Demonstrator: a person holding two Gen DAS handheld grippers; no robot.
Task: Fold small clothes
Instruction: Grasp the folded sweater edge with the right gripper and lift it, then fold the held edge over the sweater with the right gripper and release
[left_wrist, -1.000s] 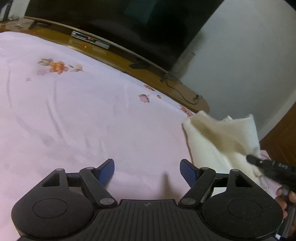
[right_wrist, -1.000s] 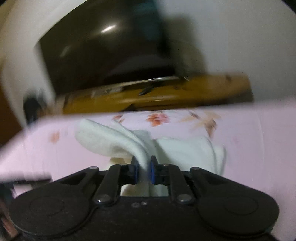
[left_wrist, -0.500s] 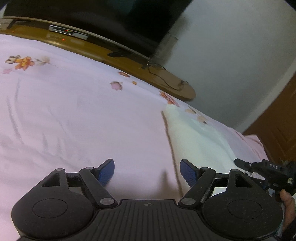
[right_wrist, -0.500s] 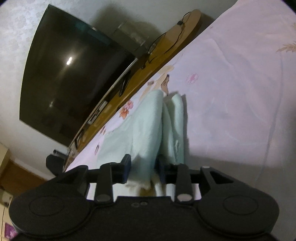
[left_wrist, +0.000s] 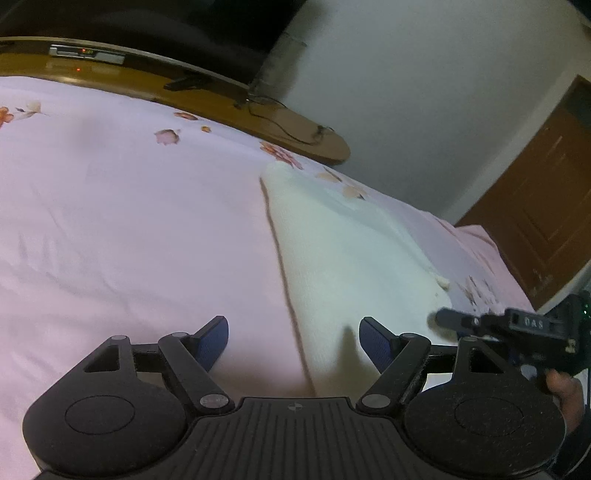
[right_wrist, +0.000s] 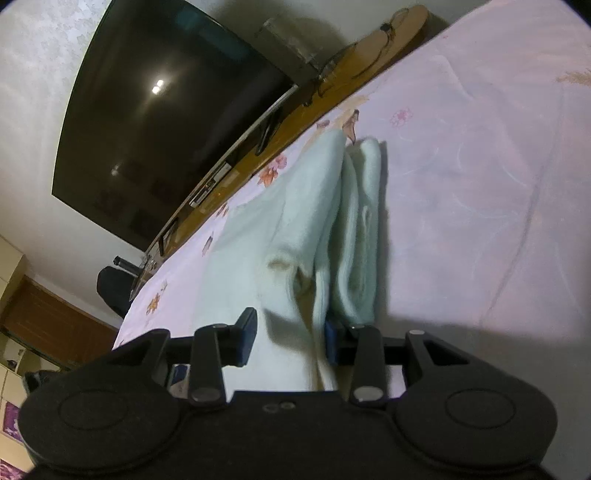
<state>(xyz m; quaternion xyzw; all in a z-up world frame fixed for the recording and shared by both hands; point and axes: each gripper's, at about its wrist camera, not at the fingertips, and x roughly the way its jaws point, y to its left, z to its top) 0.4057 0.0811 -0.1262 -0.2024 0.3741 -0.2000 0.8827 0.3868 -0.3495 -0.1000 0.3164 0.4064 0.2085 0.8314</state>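
Observation:
A small white knitted garment (left_wrist: 351, 258) lies folded on the pink flowered bed sheet (left_wrist: 129, 221). My left gripper (left_wrist: 293, 339) hovers open low over the sheet; the garment's left edge runs between its blue pads (left_wrist: 373, 338), untouched. In the right wrist view the garment (right_wrist: 295, 229) lies in stacked folds running away from me. My right gripper (right_wrist: 290, 334) has its jaws opening: the garment's near end sits between them, resting against the right pad, with a gap to the left pad. That right gripper (left_wrist: 454, 321) shows at the garment's right corner in the left wrist view.
A wooden TV stand (left_wrist: 221, 92) with a set-top box and cables runs along the bed's far edge, under a large dark television (right_wrist: 166, 110). A brown door (left_wrist: 546, 206) stands at the right. A hand (left_wrist: 565, 391) holds the right gripper. An office chair (right_wrist: 114, 288) stands beyond the bed.
The garment went from lifted and bunched in the shut right gripper to lying flat on the bed. The right jaws parted and the gripper rolled and sank. My left gripper slid toward the garment.

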